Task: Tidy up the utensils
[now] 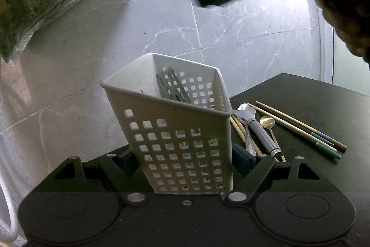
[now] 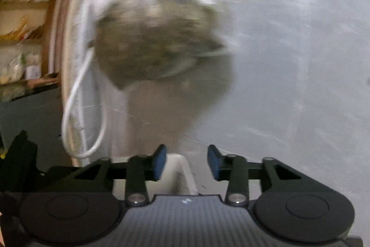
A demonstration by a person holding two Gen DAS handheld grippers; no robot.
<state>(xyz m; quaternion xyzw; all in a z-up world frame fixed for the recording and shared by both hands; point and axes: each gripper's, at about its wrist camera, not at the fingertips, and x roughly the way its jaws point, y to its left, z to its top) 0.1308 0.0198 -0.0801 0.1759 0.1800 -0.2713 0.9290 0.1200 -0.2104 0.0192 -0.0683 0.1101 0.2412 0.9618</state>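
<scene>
Clamping a white perforated caddy (image 1: 175,131) low on both walls, the left gripper (image 1: 185,161) tilts it on the black table (image 1: 312,103); light, stiff plastic, some cutlery inside. Beside it lie spoons (image 1: 247,112) and chopsticks (image 1: 300,129), thin, best pinched mid-shaft. Above, the right gripper (image 2: 186,162) hangs open, empty

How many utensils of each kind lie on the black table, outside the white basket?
Chopsticks: 5 (two are partly hidden)
Spoons: 2 (one gold, one silver)
Grey-handled tool: 1
Total: 8
</scene>
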